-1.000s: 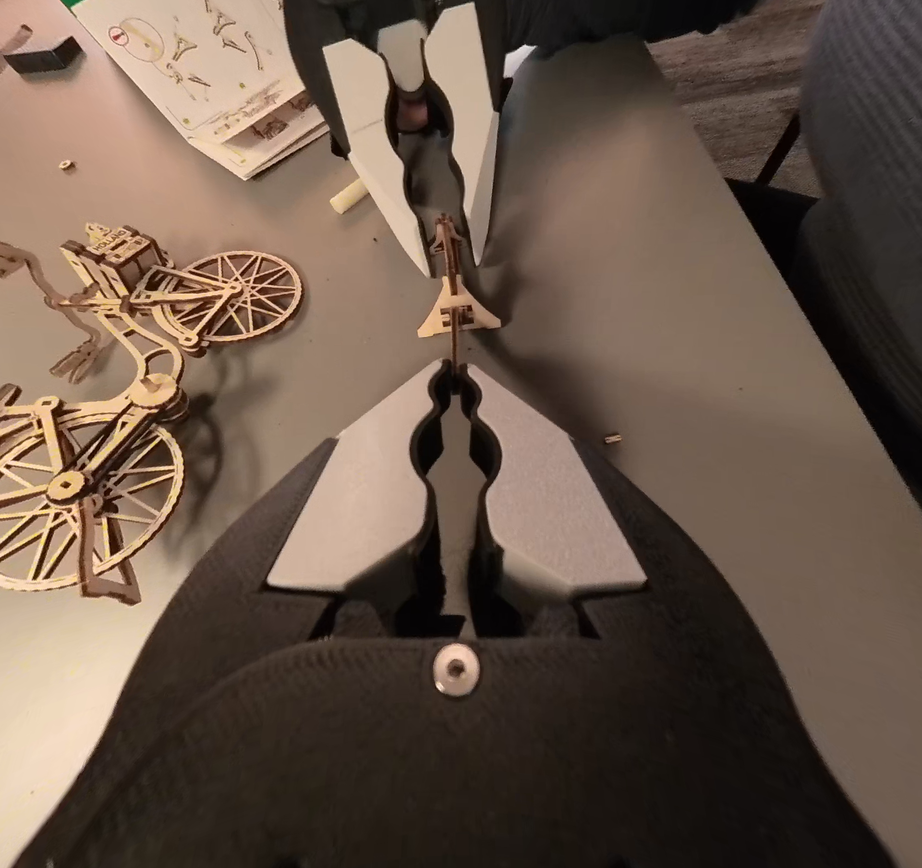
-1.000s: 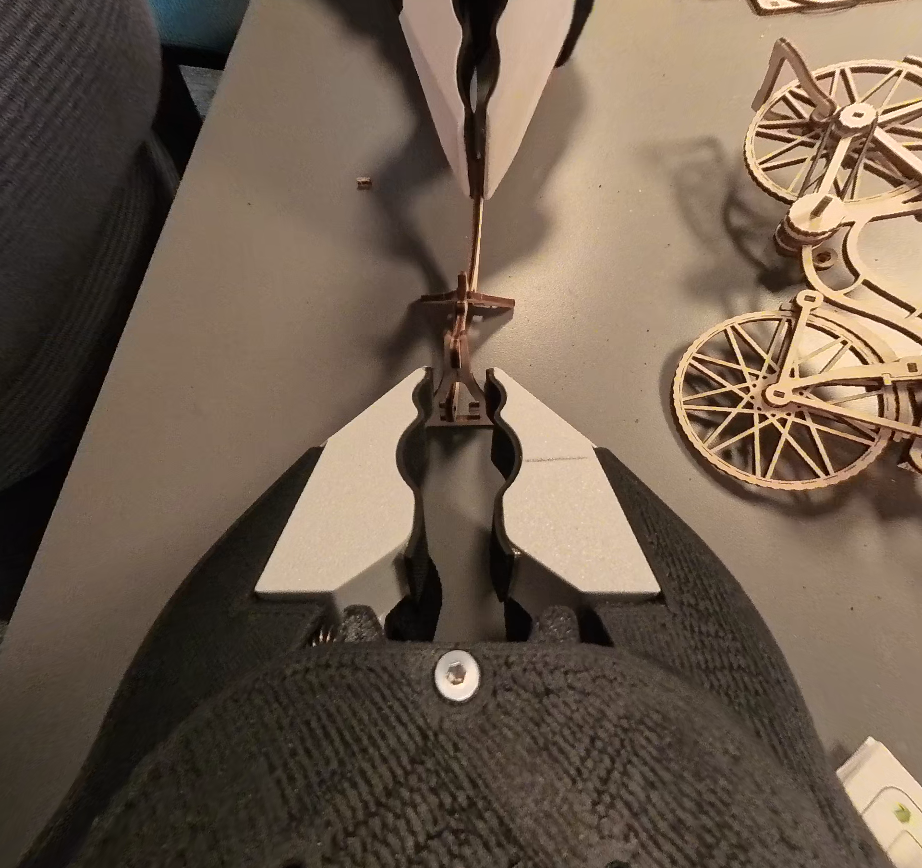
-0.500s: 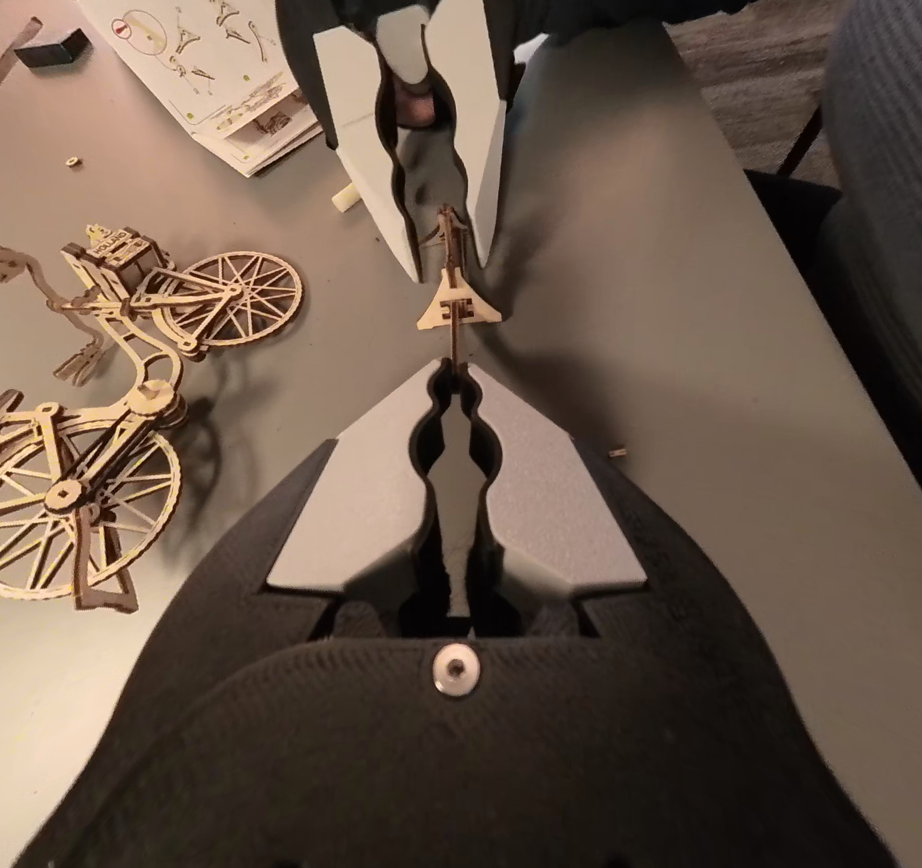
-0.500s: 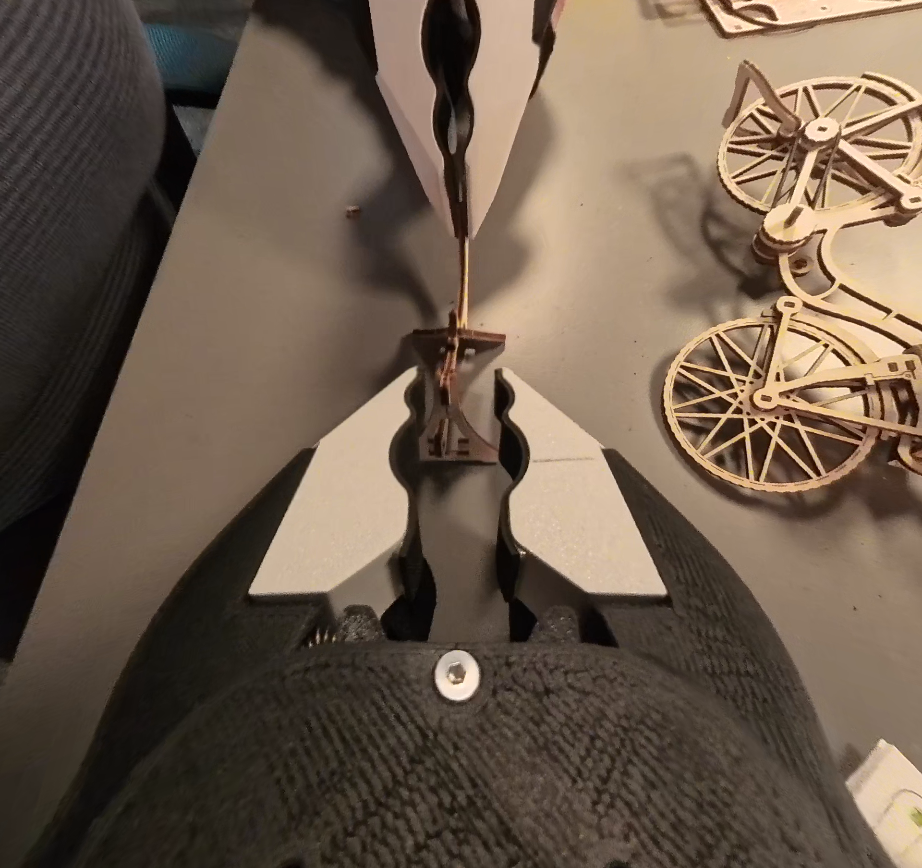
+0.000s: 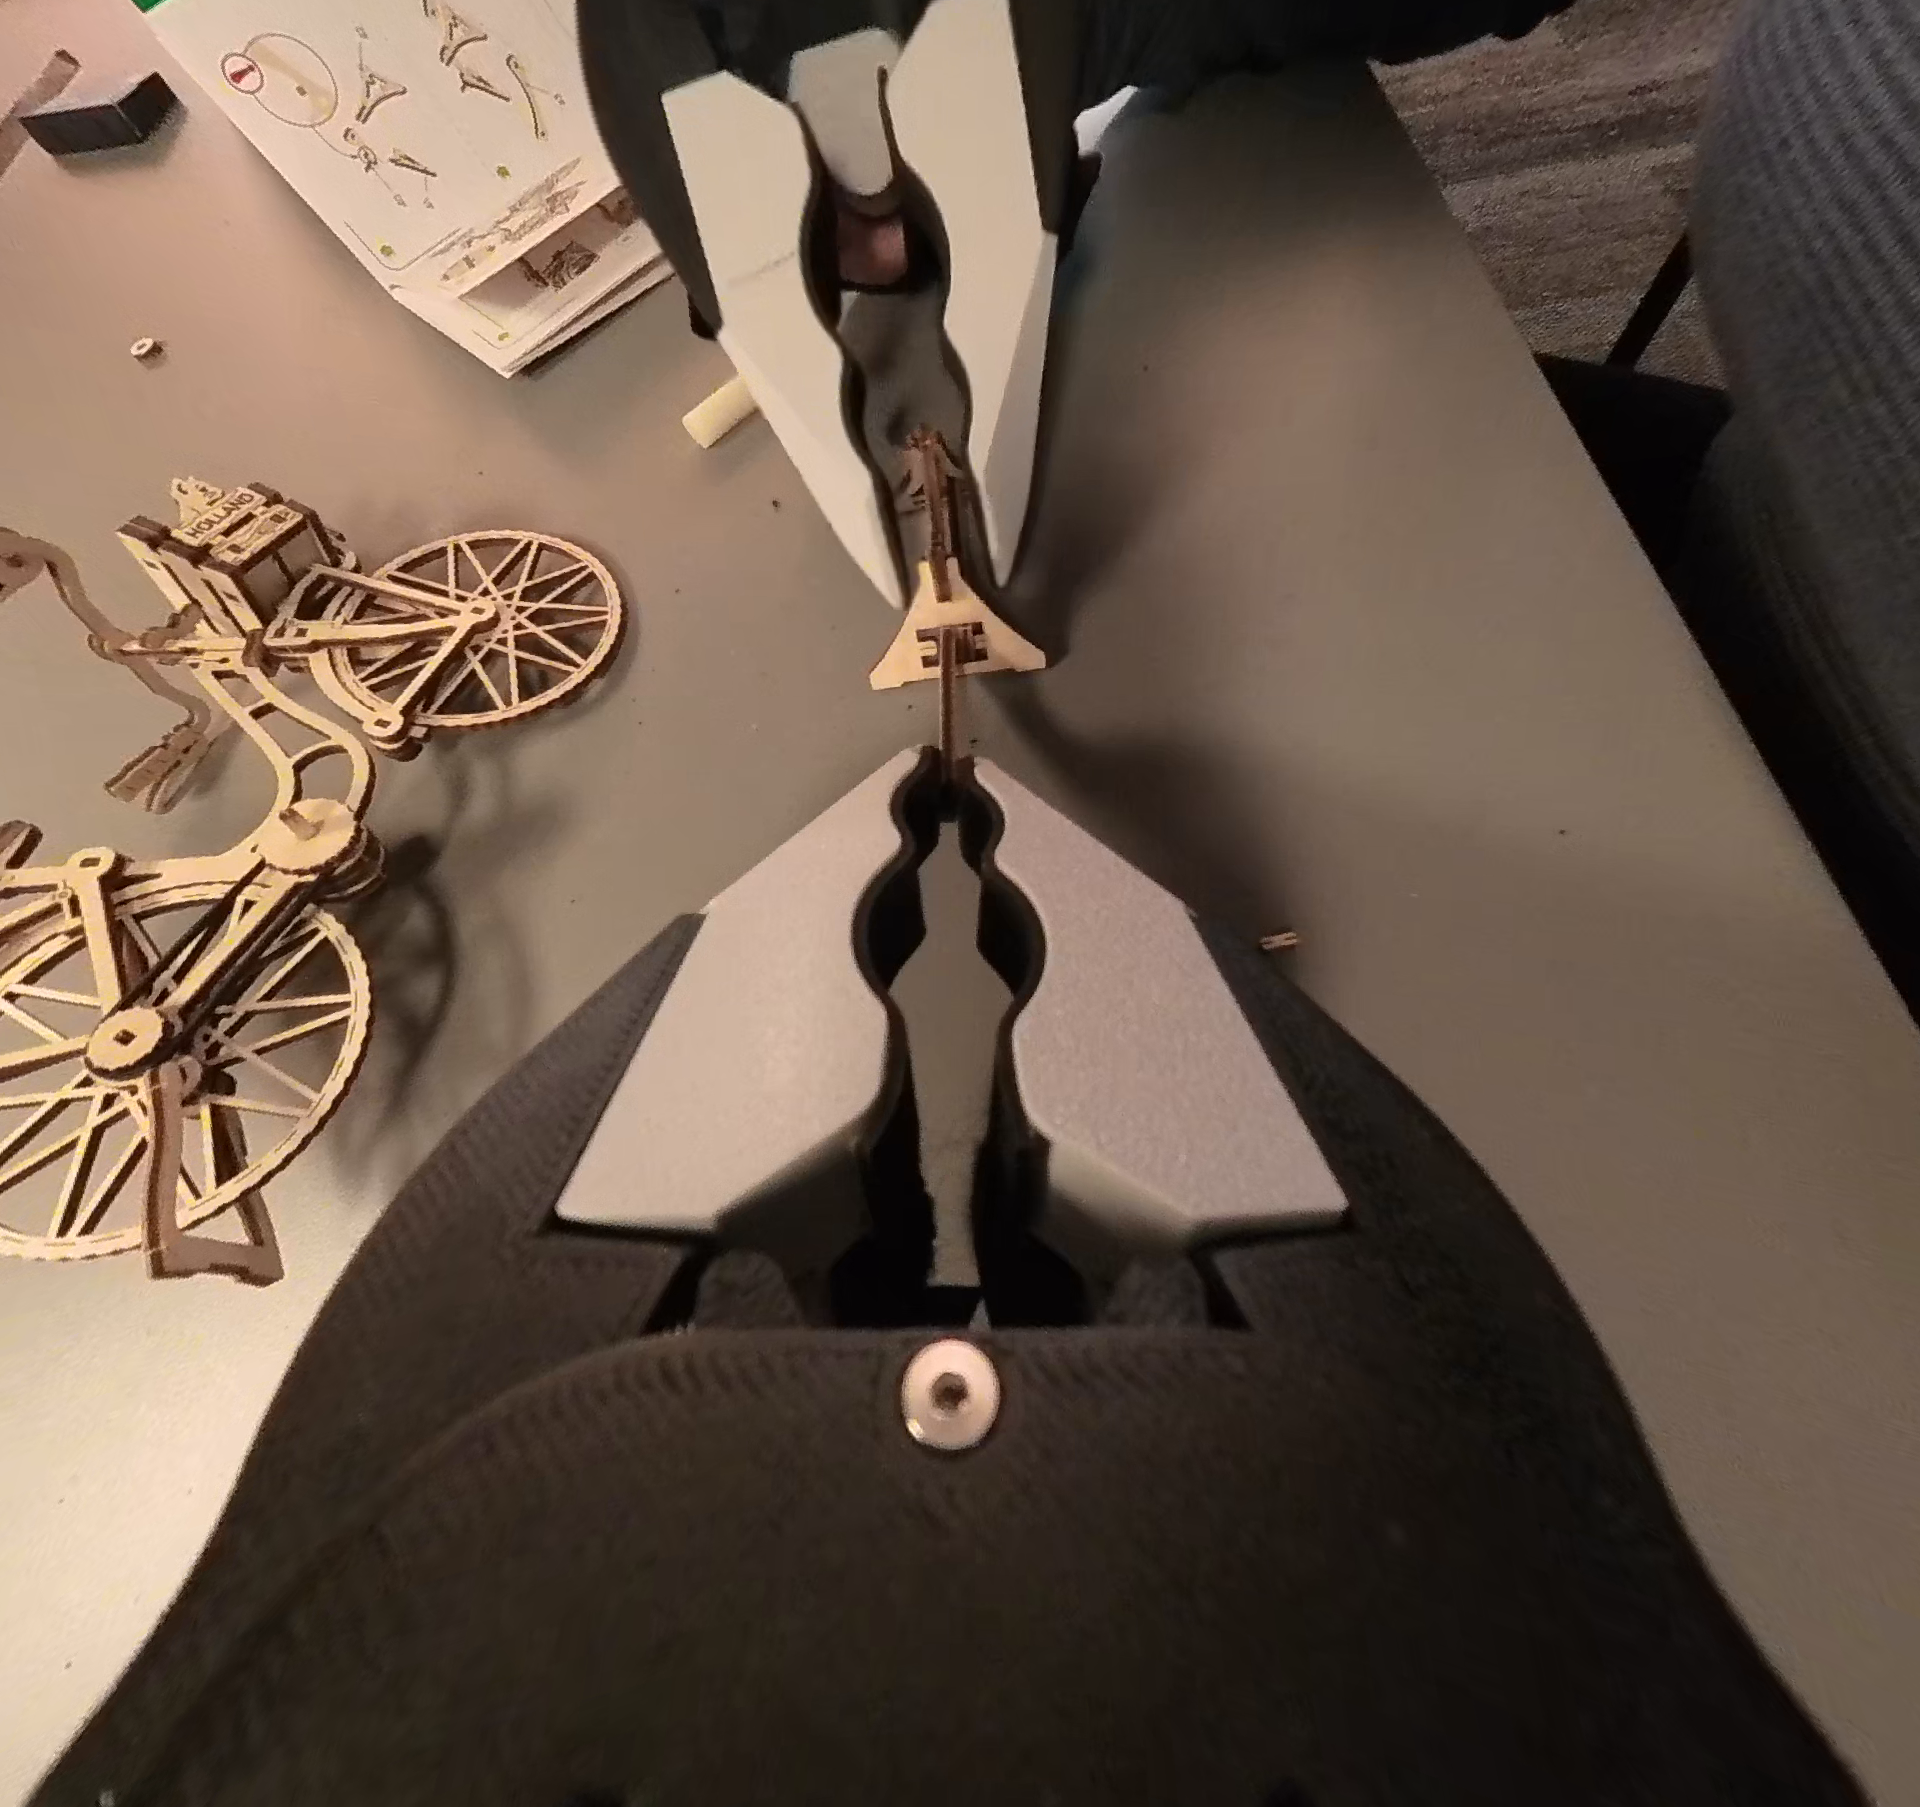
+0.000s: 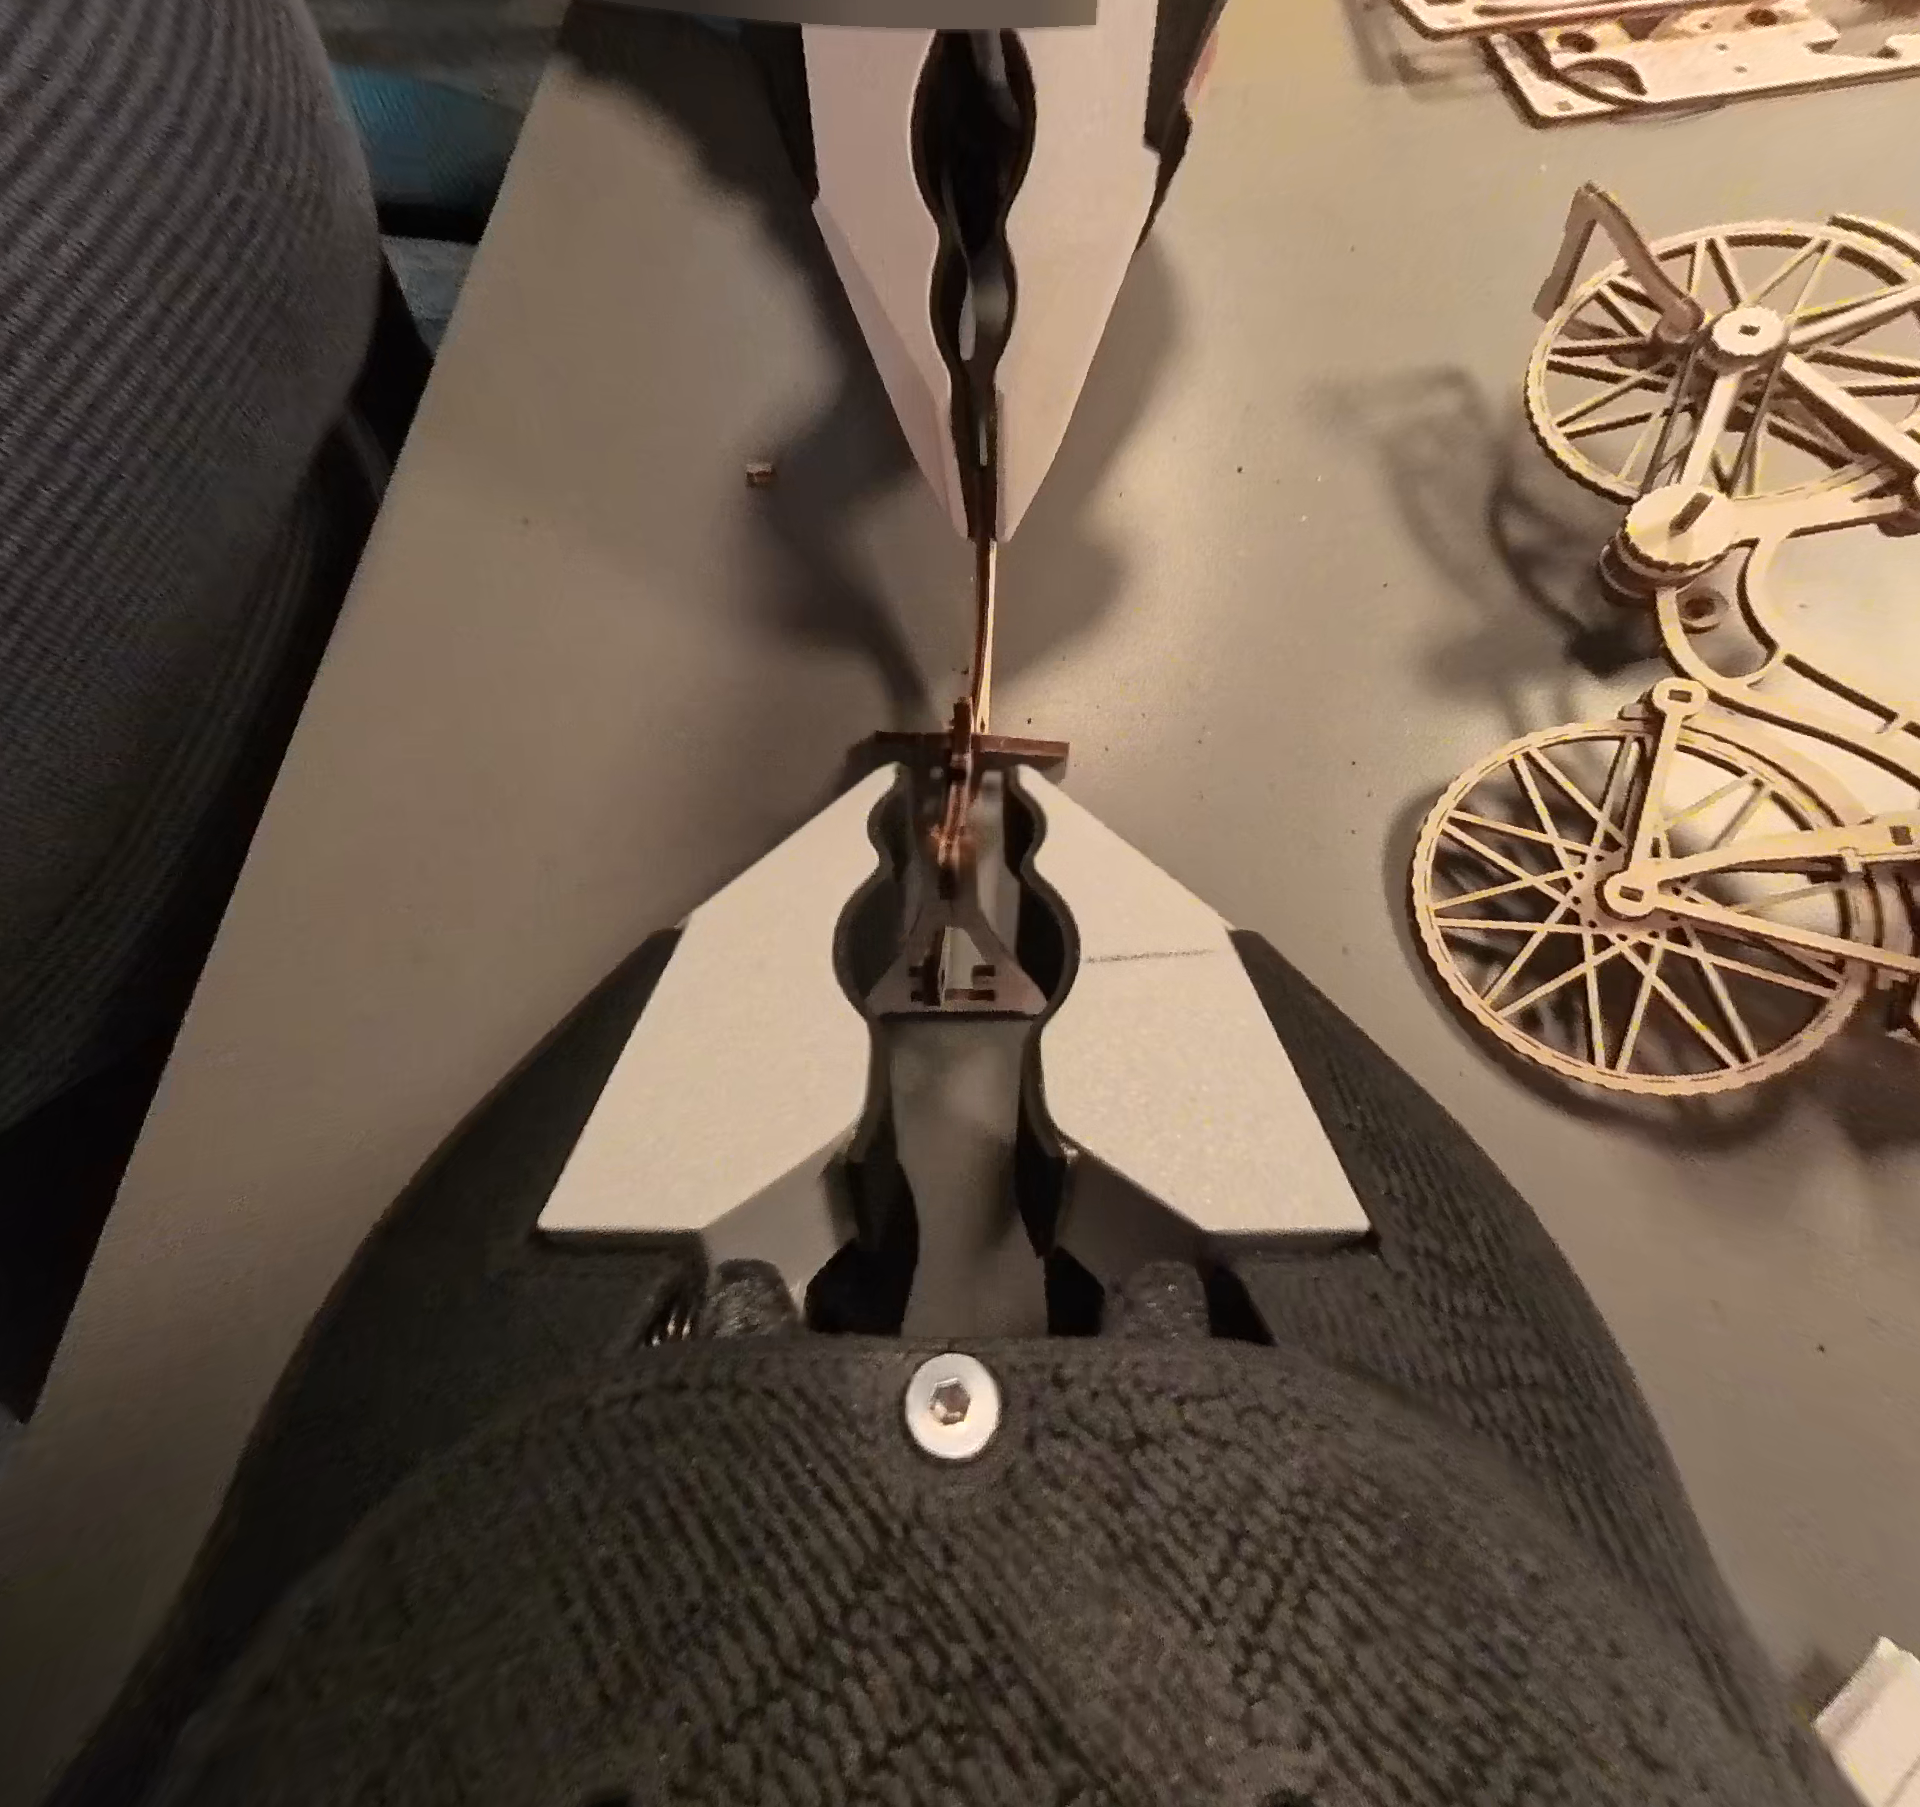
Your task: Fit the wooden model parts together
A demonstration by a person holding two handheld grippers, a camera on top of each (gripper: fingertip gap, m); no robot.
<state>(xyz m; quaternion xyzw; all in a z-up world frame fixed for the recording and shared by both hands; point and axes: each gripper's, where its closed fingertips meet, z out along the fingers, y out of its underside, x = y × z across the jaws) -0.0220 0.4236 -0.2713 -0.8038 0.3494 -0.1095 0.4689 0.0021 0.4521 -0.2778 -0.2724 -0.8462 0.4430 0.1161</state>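
In the left wrist view your left gripper pinches the strip, its 2 jaws nearly together, beside the cross-piece (thin, brittle ply). In the right wrist view your right gripper stands apart around the bracket; whether it grips, I cannot tell, so hold flat faces near joints.

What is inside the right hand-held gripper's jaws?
A small wooden assembly, its wide base spanning both fingers. The strip from the left hand-held gripper meets it; the joint is hidden.
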